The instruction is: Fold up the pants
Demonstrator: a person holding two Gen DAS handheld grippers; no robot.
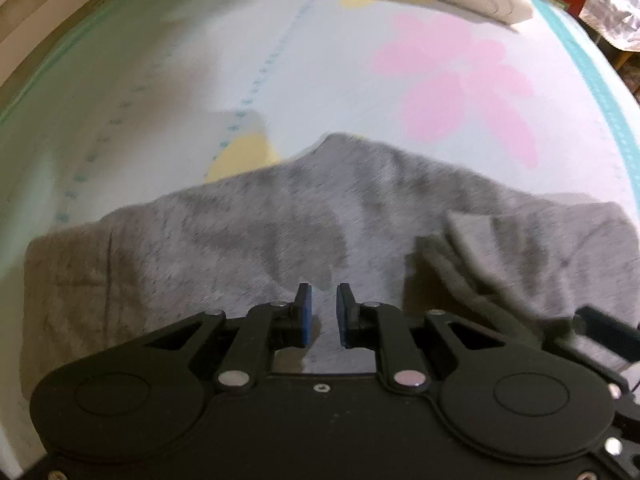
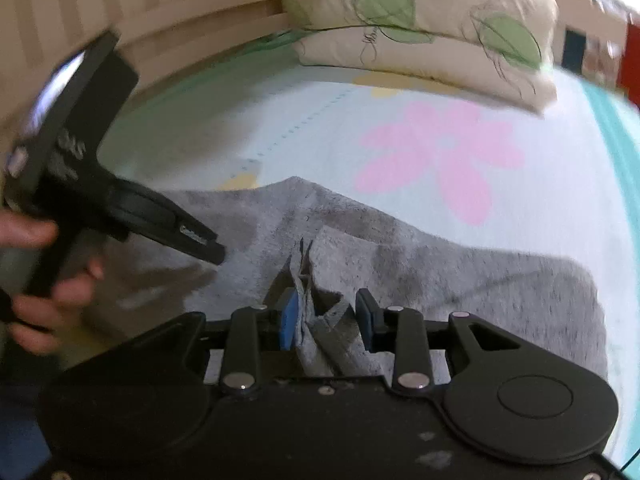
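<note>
Pants (image 2: 400, 264), grey and soft, lie partly folded on the bed (image 2: 224, 136), spread across the sheet below the pink flower print (image 2: 440, 160). A bunched edge of the fabric stands up between the pads of the right tool (image 2: 326, 316); its jaws stand apart, with the cloth leaning on the left blue pad and clear of the right one, so nothing seems to be pinched. The left tool (image 1: 324, 310) hangs over the middle of the garment with a narrow gap between its jaws and nothing in them, the cloth lying beneath.

The likeliest trouble is that the loose fold clings to the right tool's pad or catches in its linkage and lifts again when the tool draws away, undoing the layer just laid. The raised ridge may also slump sideways and leave a crooked, lumpy fold. The left tool is close beside the right one, as the right view shows, with a hand (image 2: 36, 268) on its handle; a hasty move could knock them together or drag the cloth askew. The pillows (image 2: 420, 28) lie well clear.
</note>
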